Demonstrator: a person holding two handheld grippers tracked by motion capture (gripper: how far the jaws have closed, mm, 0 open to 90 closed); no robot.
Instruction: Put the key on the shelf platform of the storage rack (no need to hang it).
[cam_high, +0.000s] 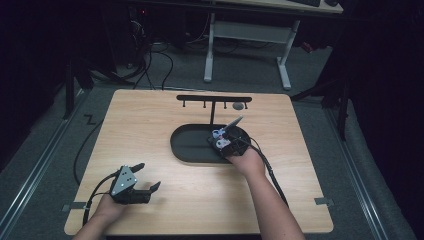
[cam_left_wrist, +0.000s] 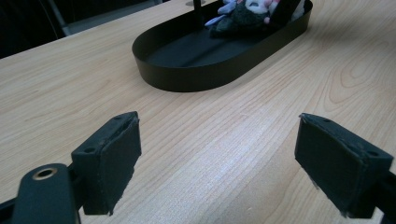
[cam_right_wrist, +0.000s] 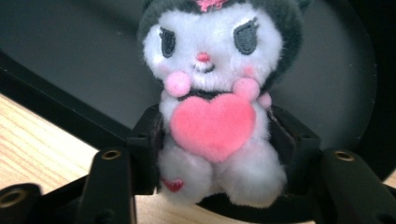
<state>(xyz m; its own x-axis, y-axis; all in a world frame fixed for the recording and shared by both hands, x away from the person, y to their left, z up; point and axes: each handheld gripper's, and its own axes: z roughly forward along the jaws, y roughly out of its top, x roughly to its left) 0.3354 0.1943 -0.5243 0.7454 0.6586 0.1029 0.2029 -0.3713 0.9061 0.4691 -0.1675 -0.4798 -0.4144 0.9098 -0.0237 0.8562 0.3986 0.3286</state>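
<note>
Placement of a plush doll (cam_right_wrist: 212, 116) in an oval black tray (cam_high: 186, 145), with a black hook stand (cam_high: 214, 100) rising from the tray's far side.

The doll, white-faced with a dark hood and a pink heart on its chest, sits at the right end of the tray, just inside its near rim. The right tool (cam_right_wrist: 215, 144) is at the doll's flanks, with its narrowly set jaws bracketing the body. Whether the pads still press on the plush or have just slackened cannot be told from the right gripper view. The stage is judged late: the doll appears delivered to the tray, and letting go and drawing the tool back remain.

The right forearm reaches in from the near edge of the tabletop (cam_high: 150, 115) to the tray's right end, tool pointing down and forward over the rim.

The left tool (cam_high: 131, 184) rests low on the tabletop, well to the near left of the tray, its jaws wide apart and empty, aimed towards the tray.
</note>
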